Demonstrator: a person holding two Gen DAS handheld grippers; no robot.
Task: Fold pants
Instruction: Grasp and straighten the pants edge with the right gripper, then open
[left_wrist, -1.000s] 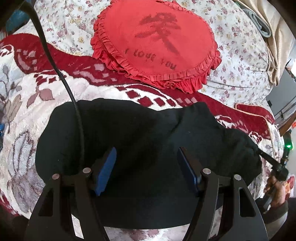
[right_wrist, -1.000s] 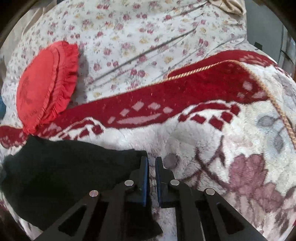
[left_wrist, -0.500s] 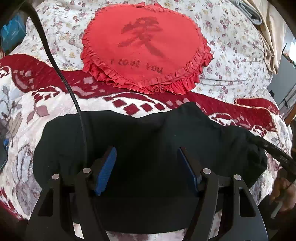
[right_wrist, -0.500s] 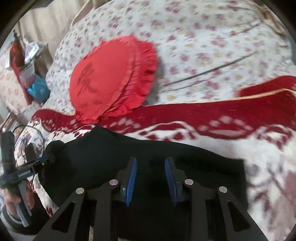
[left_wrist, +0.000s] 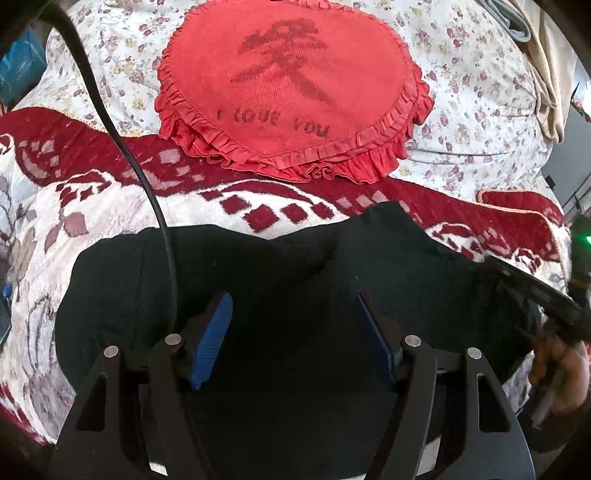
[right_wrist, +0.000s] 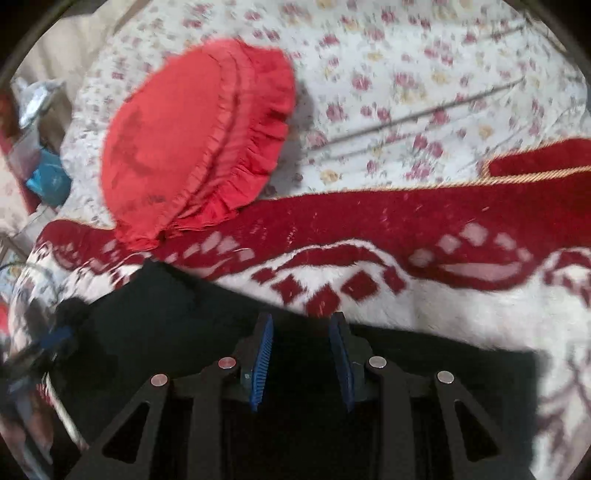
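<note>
1. Pants (left_wrist: 288, 273): black, lying bunched on the red-and-white blanket (left_wrist: 92, 206), just in front of the red pillow (left_wrist: 291, 85).
2. Left gripper (left_wrist: 293, 328): above the pants, jaws wide apart, holding nothing.
3. Right gripper (right_wrist: 301, 354): over the pants' far edge, jaws apart with a narrower gap.

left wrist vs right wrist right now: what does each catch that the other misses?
Left wrist only: the "I LOVE YOU" lettering on the red heart-shaped frilled cushion, a black cable, a beige cloth. Right wrist only: blurred blue bag at the bedside. Both: folded black pants, red-and-white patterned blanket, floral sheet, jaws open.
</note>
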